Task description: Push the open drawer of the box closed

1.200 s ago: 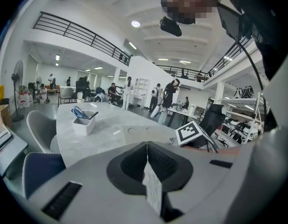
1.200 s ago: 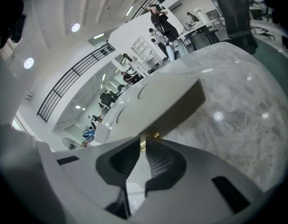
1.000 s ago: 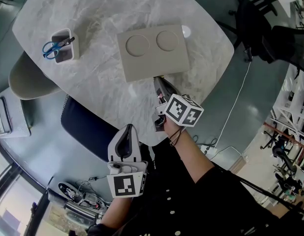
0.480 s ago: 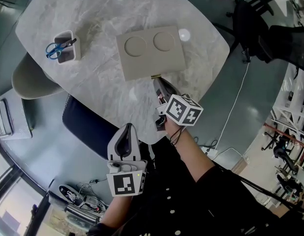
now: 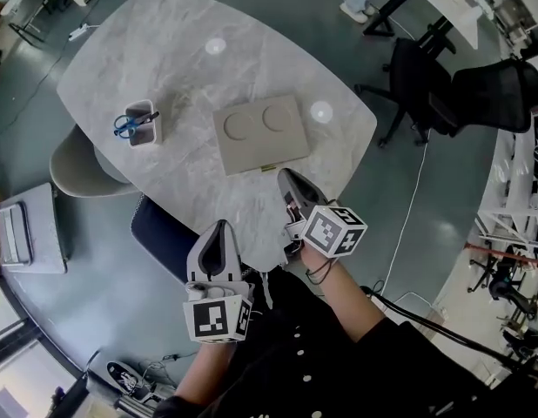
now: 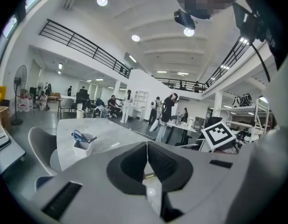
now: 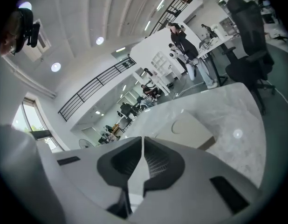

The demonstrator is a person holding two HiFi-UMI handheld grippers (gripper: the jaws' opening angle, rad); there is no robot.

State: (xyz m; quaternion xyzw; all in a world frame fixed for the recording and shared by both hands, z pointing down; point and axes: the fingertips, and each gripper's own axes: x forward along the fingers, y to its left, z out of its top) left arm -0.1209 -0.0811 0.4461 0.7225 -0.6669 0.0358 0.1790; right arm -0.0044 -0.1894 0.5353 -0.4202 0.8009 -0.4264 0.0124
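A flat beige box (image 5: 258, 132) with two round hollows in its lid lies on the marble table (image 5: 182, 68). A small brass handle (image 5: 269, 169) shows at its near edge, and the drawer front looks flush with the box. My right gripper (image 5: 285, 175) is shut and empty, its tip just right of that handle and close to the box's front. In the right gripper view the box (image 7: 192, 129) lies beyond the shut right gripper (image 7: 142, 140). My left gripper (image 5: 219, 226) is shut and empty, held off the table's near edge; its own view shows the left gripper (image 6: 147, 144) with its jaws together.
A white cup with blue scissors (image 5: 140, 124) stands on the table's left part. A beige chair (image 5: 77, 159) and a dark blue chair (image 5: 163, 232) sit at the near-left edge. Black office chairs (image 5: 426, 85) and a white cable (image 5: 417, 190) are on the floor to the right.
The head view has pulled back and shows more of the table. My right gripper's tip, which was against the box's front edge, now sits slightly off it. The left gripper has hardly moved.
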